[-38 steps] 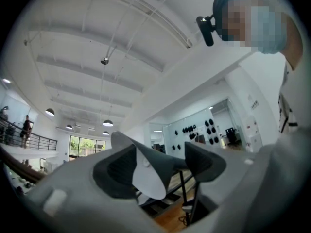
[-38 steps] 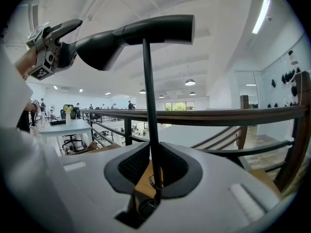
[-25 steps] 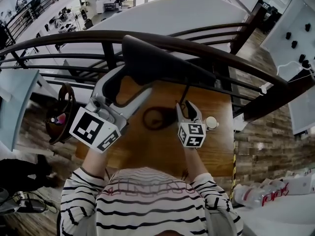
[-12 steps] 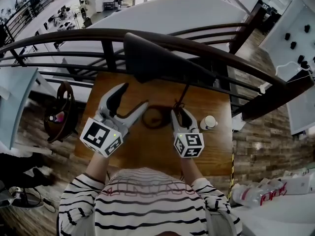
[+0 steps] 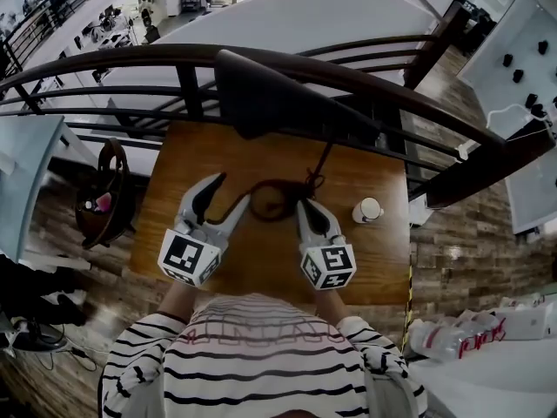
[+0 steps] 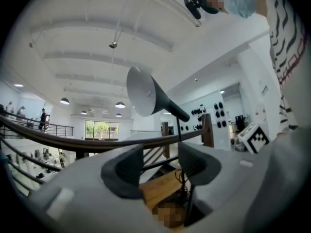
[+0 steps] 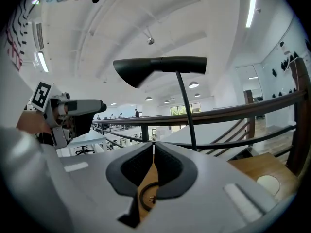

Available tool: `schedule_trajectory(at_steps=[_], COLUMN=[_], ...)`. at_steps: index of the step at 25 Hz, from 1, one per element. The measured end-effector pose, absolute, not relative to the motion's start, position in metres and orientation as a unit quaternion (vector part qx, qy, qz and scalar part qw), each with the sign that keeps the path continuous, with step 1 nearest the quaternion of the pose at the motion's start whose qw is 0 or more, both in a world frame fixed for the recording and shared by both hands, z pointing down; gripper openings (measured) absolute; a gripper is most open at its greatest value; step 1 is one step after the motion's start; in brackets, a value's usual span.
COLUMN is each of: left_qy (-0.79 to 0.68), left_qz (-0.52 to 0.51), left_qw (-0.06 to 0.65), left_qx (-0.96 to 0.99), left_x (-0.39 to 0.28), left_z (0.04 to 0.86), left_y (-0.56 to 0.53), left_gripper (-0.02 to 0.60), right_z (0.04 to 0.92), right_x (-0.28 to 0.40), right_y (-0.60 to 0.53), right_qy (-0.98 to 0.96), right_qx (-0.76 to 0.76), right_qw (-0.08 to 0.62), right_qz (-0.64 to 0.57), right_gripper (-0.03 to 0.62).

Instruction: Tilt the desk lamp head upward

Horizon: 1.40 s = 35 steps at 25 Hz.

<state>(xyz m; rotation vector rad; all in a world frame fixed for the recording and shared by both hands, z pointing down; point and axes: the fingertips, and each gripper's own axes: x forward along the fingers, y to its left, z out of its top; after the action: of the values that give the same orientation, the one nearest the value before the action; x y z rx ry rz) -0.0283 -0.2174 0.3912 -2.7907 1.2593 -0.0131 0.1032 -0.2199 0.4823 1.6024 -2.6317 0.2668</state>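
Observation:
The black desk lamp's cone head (image 5: 270, 94) hangs high over the wooden table (image 5: 196, 159), with its ring base (image 5: 275, 200) and cord below. The head (image 6: 146, 93) looks pale from below, and its thin stem (image 7: 187, 110) rises to it (image 7: 155, 67). My left gripper (image 5: 222, 197) is low near the base's left, apart from the lamp. Its jaws (image 6: 160, 164) are closing with nothing between them. Right of the base, my right gripper (image 5: 310, 214) has its jaws (image 7: 153, 152) closing. Their pads meet at the tips, empty.
A dark curved handrail (image 5: 130, 59) with bars runs along the table's far edge, just beside the lamp head. A small white cup (image 5: 367, 209) stands on the table to the right. A round dark bag (image 5: 104, 194) hangs left of the table. The person's striped sleeves fill the near edge.
My left gripper came down from the lamp head toward the table and the person, and its jaws narrowed. The right gripper drew back a little and closed its jaws.

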Motion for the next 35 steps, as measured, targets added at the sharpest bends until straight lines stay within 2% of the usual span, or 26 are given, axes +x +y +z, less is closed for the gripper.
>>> schedule_trajectory(at_steps=[17,35], left_qy=[0.417,0.379], left_qz=[-0.039,-0.072], left_qw=[-0.031,-0.069], left_qx=[-0.908,-0.920], left_x=[-0.039,-0.030], left_z=[0.468,0.504], left_y=[-0.190,-0.176], left_gripper=[0.009,0.003], right_z=[0.501,0.523], right_x=[0.076,0.064], right_y=[-0.193,-0.176], right_qy=[-0.865,-0.858], right_qx=[0.487,0.493], right_qw=[0.040,0.057], right_qz=[0.112,0.134], right_gripper=[0.000,0.000])
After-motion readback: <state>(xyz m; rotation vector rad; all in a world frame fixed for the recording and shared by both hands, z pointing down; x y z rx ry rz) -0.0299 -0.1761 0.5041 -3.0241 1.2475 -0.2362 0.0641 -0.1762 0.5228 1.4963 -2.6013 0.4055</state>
